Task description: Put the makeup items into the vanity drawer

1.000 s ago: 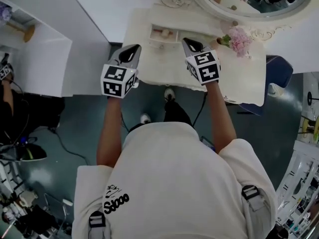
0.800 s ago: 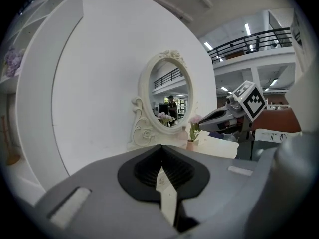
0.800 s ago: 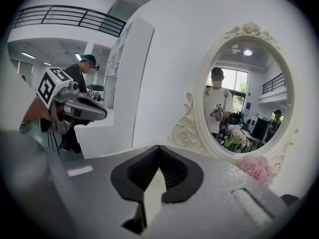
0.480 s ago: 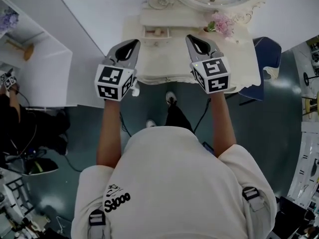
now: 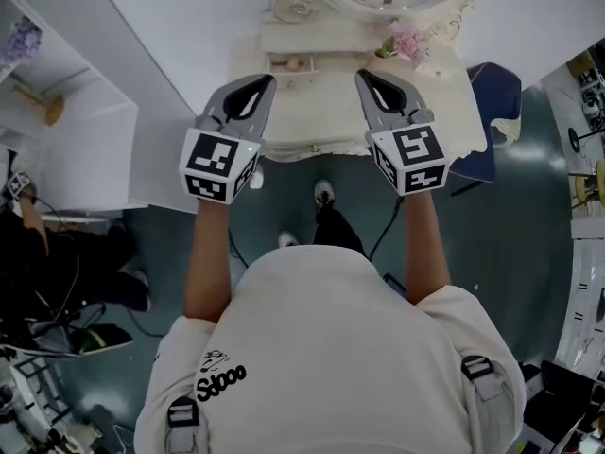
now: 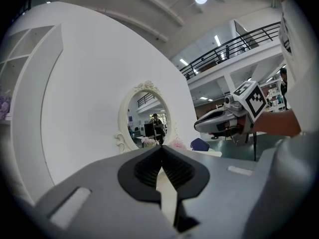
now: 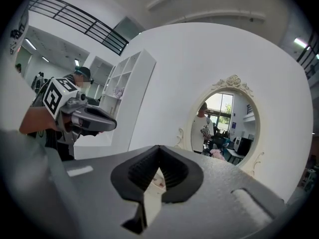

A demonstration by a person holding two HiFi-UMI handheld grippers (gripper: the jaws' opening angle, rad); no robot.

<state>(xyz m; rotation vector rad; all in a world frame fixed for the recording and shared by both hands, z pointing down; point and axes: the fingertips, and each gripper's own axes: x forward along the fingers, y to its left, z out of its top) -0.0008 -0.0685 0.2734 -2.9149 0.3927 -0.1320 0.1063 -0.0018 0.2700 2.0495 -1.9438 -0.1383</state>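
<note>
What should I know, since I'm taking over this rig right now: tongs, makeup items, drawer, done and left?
Left tongs: shut, empty, raised over the front of the vanity.
Right tongs: shut, empty, raised beside them.
Drawer: looks open, with a small tan item inside, too small to identify.
Pink flowers stand on the top by the mirror.
Done: probably the loading, as no loose makeup shows on the top.
Left: likely check the top, then push the drawer shut.
</note>
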